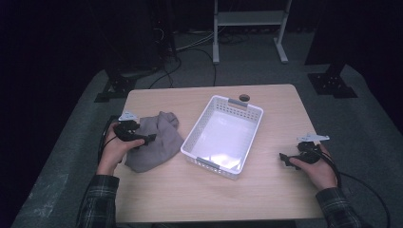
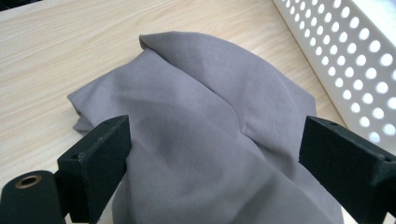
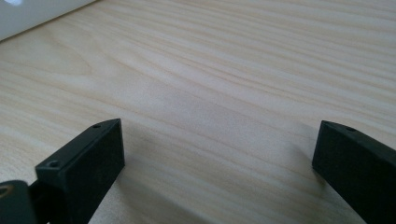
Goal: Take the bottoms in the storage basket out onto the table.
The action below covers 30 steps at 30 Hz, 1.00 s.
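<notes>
The gray cloth (image 1: 154, 141) is lying just left of the basket (image 1: 222, 135). It looks soft, light and floppy, so pinching a raised fold should work best. The left gripper (image 2: 212, 158) is hanging wide open over it, and the right gripper (image 3: 219, 163) is sitting open right of the basket.

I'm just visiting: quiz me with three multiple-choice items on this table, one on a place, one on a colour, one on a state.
1. Where does the cloth lie?
A. left of the basket
B. inside the basket
C. on the floor

2. What colour is the cloth?
A. red
B. grey
C. yellow

3. How do the left gripper's fingers stand?
A. shut tight
B. broken off
C. spread wide

Answers: 1 A, it lies on the table beside the basket's left wall; 2 B, it shows plain grey; 3 C, cloth shows across the wide gap.
</notes>
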Available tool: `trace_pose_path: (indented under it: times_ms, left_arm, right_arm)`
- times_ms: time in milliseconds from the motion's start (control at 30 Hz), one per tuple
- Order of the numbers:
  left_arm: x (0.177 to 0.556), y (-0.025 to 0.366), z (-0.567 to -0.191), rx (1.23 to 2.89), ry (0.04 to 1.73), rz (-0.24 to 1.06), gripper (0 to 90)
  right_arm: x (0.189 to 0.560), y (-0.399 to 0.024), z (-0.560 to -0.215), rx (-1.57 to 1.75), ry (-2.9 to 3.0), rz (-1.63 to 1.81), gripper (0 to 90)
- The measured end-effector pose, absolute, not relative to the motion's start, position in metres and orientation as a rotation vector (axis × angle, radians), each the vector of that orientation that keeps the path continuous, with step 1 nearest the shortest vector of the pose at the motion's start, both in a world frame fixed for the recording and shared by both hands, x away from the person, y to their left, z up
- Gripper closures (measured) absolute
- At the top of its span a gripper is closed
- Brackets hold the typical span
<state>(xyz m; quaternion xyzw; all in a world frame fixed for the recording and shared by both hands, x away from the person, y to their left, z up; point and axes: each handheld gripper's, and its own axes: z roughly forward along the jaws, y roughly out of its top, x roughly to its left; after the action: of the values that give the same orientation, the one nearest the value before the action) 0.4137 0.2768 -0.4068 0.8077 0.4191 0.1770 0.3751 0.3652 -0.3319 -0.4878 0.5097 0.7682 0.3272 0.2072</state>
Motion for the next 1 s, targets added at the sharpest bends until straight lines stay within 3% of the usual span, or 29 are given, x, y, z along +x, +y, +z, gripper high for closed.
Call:
trace_pose_path:
  times_ms: [567,1000]
  left_arm:
    - [0.367,0.261,-0.405,2.076,0.988,0.446,8.6]
    - [0.325,0.240,-0.428,2.130,0.908,0.394,8.7]
  right_arm:
    - [0.364,-0.333,-0.488,1.418,2.140,0.911,1.2]
    - [0.364,-0.333,-0.488,1.418,2.140,0.911,1.2]
